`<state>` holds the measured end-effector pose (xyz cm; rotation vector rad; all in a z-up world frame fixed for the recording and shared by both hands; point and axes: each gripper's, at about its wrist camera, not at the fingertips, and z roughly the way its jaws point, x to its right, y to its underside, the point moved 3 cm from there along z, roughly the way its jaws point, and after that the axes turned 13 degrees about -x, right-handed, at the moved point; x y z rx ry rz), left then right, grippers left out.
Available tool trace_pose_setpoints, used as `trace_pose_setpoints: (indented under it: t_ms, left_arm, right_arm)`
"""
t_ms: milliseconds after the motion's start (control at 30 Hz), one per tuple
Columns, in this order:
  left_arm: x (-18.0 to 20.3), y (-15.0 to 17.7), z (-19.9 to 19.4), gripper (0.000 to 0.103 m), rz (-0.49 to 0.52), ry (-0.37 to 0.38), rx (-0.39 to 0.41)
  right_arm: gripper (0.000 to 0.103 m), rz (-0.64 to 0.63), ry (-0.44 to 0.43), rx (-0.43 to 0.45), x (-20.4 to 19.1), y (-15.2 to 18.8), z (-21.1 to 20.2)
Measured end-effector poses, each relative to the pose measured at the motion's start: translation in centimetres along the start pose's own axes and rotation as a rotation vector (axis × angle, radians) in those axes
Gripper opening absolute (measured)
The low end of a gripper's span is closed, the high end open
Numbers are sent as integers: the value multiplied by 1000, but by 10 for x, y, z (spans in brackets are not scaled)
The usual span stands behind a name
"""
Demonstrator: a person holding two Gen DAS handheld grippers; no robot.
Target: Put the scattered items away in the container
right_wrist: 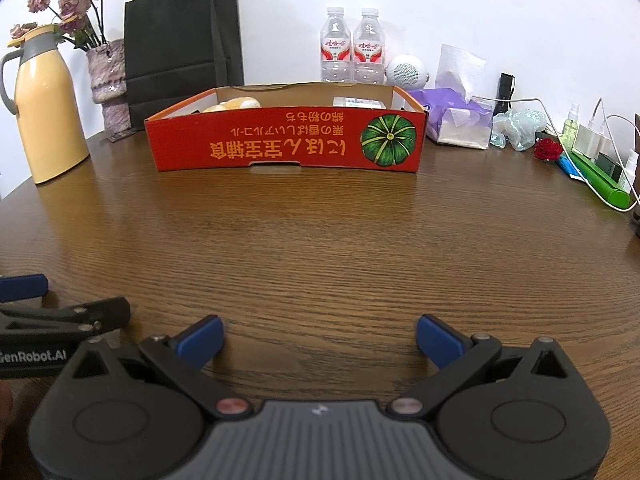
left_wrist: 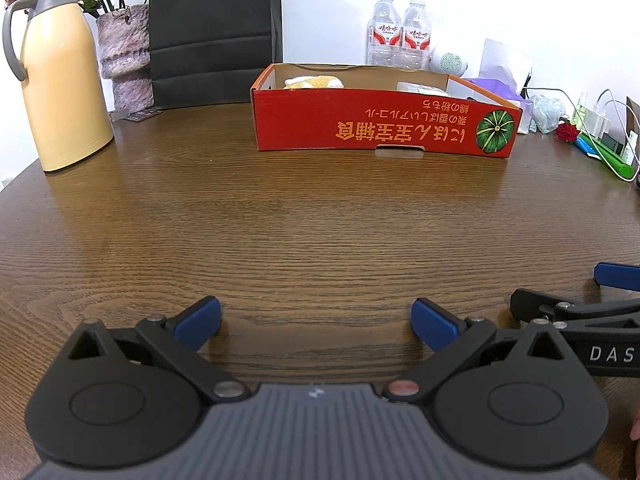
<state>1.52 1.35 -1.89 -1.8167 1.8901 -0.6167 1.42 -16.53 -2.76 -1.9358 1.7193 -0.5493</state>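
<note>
A red cardboard box (left_wrist: 384, 124) stands at the far middle of the brown wooden table; it also shows in the right wrist view (right_wrist: 284, 144). Inside it lie a yellowish soft item (left_wrist: 314, 81) at the left and a white packet (left_wrist: 422, 87) at the right, both partly hidden by the wall. My left gripper (left_wrist: 316, 322) is open and empty, low over the table near its front. My right gripper (right_wrist: 320, 340) is open and empty, beside the left one. Each gripper shows at the edge of the other's view.
A yellow thermos (left_wrist: 60, 76), a vase of dried flowers (left_wrist: 124, 52) and a black paper bag (left_wrist: 212, 28) stand at the back left. Two water bottles (right_wrist: 352, 48), a tissue pack (right_wrist: 460, 120), a speaker, chargers and cables sit at the back right.
</note>
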Motion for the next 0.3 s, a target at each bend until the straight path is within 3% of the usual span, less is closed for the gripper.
trace_pose_setpoints:
  t_ms: [300]
  left_arm:
    - [-1, 1, -1, 103, -1, -2, 0]
  right_arm:
    - [103, 0, 0, 0, 0, 0, 0]
